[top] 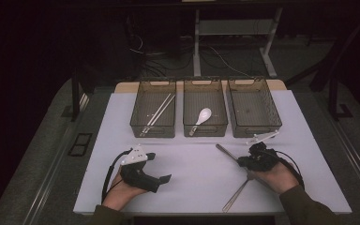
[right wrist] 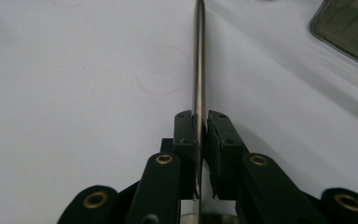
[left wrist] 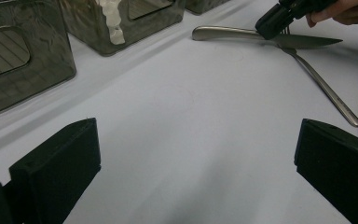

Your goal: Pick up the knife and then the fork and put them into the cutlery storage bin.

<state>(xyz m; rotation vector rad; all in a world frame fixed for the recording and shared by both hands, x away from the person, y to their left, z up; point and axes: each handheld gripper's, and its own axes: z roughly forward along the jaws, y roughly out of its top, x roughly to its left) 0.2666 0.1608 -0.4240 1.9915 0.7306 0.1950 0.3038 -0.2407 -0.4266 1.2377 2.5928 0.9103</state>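
A steel table knife (top: 226, 152) lies on the white mat (top: 192, 187), its handle pointing toward the bins. My right gripper (top: 244, 162) is shut on it near where handle meets blade. In the right gripper view the knife (right wrist: 199, 70) runs edge-on straight out from between the closed pads of the gripper (right wrist: 200, 126). A steel fork (top: 236, 193) lies under the knife, its handle toward the front edge. In the left gripper view the knife (left wrist: 223, 33) and the fork (left wrist: 324, 86) cross beneath the right gripper (left wrist: 279, 18). My left gripper (top: 159, 167) rests open on the mat at the left, nothing between its jaws.
Three smoky plastic bins stand in a row at the back: the left bin (top: 140, 123) holds chopsticks (top: 159, 110), the middle bin (top: 187, 123) holds a white spoon (top: 202, 116), and nothing shows inside the right bin (top: 274, 119). A faint red circle (right wrist: 162, 70) marks the mat.
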